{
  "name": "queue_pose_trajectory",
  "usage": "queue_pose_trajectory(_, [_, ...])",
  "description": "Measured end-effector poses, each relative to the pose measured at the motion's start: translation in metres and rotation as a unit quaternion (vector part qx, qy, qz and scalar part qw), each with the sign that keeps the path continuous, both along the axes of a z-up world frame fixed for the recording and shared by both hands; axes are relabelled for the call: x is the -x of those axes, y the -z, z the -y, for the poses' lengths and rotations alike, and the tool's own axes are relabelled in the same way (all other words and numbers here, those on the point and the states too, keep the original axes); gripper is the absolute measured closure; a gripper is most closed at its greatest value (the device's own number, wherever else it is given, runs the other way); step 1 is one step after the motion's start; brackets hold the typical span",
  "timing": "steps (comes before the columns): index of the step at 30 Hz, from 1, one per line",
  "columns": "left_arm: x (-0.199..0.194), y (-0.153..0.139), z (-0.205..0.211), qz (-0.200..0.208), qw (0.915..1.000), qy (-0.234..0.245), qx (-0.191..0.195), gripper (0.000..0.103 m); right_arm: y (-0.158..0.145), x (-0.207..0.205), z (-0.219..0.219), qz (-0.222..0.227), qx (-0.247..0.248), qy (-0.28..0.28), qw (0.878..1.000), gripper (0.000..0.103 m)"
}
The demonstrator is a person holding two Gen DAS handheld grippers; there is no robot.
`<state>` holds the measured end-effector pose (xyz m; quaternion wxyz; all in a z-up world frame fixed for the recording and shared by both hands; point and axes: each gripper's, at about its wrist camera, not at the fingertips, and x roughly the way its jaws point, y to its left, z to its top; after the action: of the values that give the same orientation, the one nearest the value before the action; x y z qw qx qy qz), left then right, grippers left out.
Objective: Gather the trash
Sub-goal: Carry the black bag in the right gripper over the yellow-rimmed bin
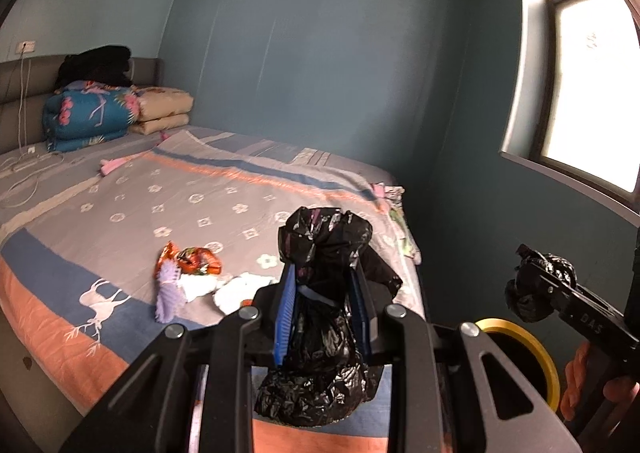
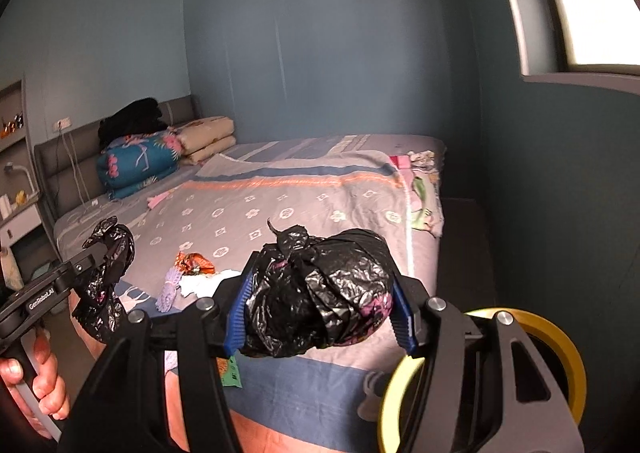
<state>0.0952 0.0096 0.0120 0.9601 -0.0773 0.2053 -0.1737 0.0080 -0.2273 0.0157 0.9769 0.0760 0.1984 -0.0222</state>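
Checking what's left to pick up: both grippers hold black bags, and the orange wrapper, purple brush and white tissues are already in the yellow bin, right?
Not in the bin. The wrapper, brush and tissues lie on the bed, as the left wrist view shows. Both the left gripper and right gripper do hold black bags.

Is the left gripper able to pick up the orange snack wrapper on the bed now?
Probably not yet. The left gripper is shut on a black trash bag, so its fingers are occupied. The orange snack wrapper lies uncovered on the bed, with nothing between.
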Motion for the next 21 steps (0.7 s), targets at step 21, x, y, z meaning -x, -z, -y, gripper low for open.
queue_pose_trajectory(21, [0.003, -0.023, 0.086, -0.029, 0.9943, 0.099, 0.025, 0.078, -0.019, 0.053, 0.104, 0.037, -0.066, 0.093, 0.993, 0.048])
